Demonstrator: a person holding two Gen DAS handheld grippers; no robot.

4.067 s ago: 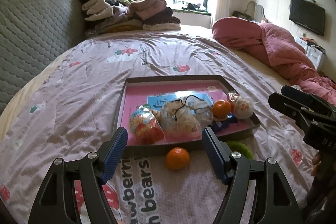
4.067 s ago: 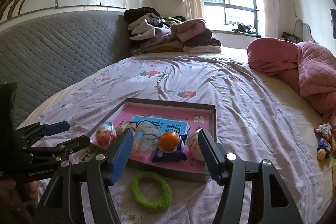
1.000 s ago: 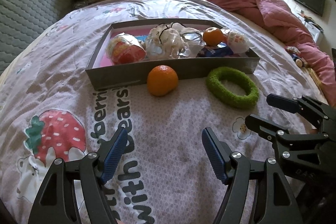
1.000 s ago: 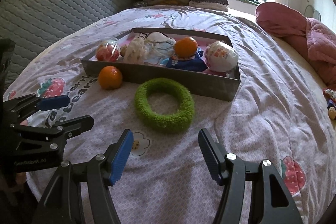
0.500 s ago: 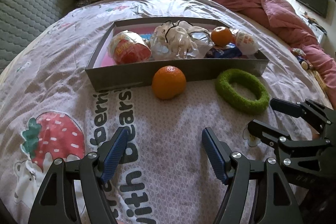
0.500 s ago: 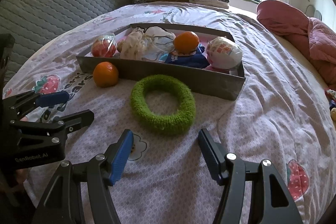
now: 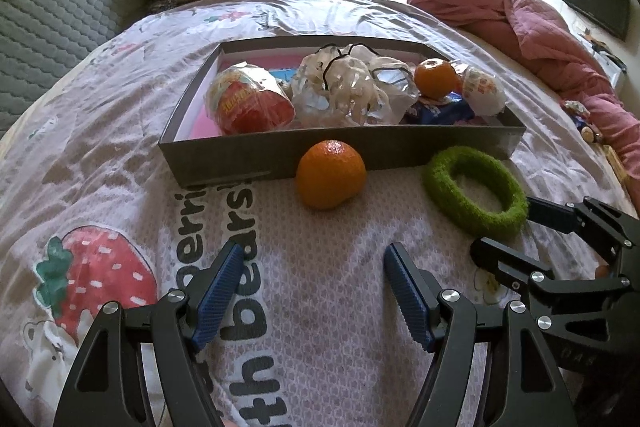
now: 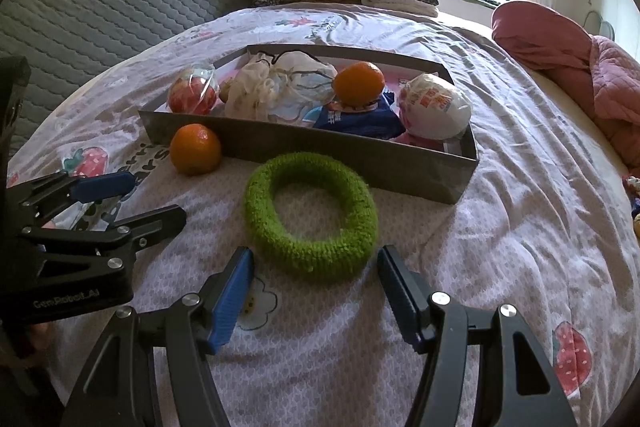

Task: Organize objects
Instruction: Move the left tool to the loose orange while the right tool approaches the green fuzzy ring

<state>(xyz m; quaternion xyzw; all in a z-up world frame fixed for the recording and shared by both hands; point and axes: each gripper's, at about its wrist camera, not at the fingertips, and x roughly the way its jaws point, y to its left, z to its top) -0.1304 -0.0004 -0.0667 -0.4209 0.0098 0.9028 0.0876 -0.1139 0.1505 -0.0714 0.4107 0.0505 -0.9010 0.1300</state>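
On the bed, left gripper (image 7: 312, 263) and right gripper (image 8: 316, 263) hover w/ jaws apart, empty. Orange (image 7: 331, 174) and green ring (image 8: 312, 217) lie just outside the box (image 8: 360, 163). Ring looks soft, light; pinch its band. Orange probably firm, rolls easily.

Pale lilac bedsheet (image 7: 120, 131) printed with red strawberries, white bears and dark lettering. Grey tray (image 7: 248, 159), pink inside. Bright orange tangerine (image 7: 331, 174) in front of it, another orange one (image 8: 359, 78) inside. Fuzzy lime-green ring (image 8: 312, 211). White egg-shaped toy (image 8: 436, 107) with red print. Dark blue packet (image 8: 356, 119). Rose-pink quilt (image 7: 532, 27). Grey quilted headboard (image 8: 100, 7). Black claws with blue pads (image 7: 218, 293).
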